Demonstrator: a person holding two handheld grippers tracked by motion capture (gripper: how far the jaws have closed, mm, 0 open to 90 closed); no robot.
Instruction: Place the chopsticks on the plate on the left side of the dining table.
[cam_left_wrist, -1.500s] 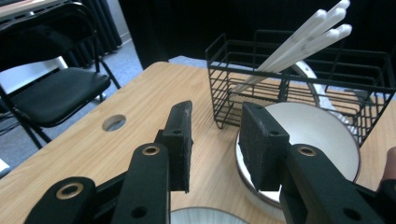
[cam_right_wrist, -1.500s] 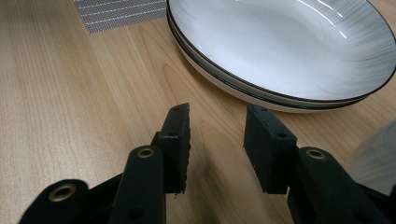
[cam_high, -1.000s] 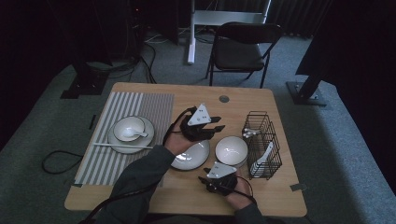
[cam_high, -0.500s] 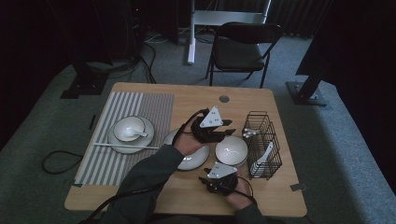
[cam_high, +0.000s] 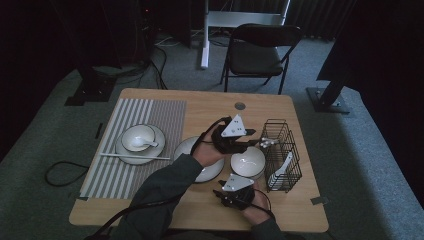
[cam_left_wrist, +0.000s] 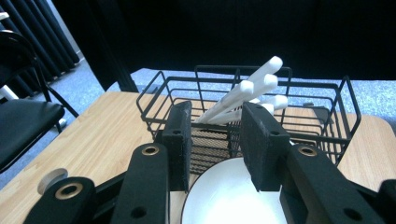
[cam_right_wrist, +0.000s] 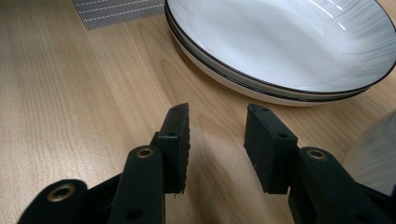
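Right gripper (cam_high: 226, 192) sits nearest the person's edge of the tabletop (cam_high: 210, 107), low over bare wood. In the right gripper view its fingers (cam_right_wrist: 175, 140) are parted with nothing between them; the stacked plates (cam_right_wrist: 280, 46) lie just ahead of them.

Left gripper (cam_high: 250, 144) is farther in, over the white bowl (cam_high: 247, 162), pointing toward the wire basket (cam_high: 282, 152). In the left gripper view its fingers (cam_left_wrist: 180, 140) stand spread, released, holding nothing; the bowl's rim (cam_left_wrist: 224, 196) lies directly below them. The basket (cam_left_wrist: 327, 112) stands just past the bowl, on the right side of the tabletop, and white utensil handles (cam_left_wrist: 252, 91) lean up out of it, seen through the gap between the fingers. Whether the fingers touch the basket wire cannot be told.

The stacked plates (cam_high: 187, 150) lie left of the bowl, partly under the left hand (cam_high: 207, 152).

Farther left, on the striped placemat (cam_high: 150, 112): a second bowl on a plate with a spoon (cam_high: 137, 142) and chopsticks (cam_high: 135, 157) laid across the near rim.

Beyond the tabletop, a folding chair (cam_high: 257, 52) on the grey floor.
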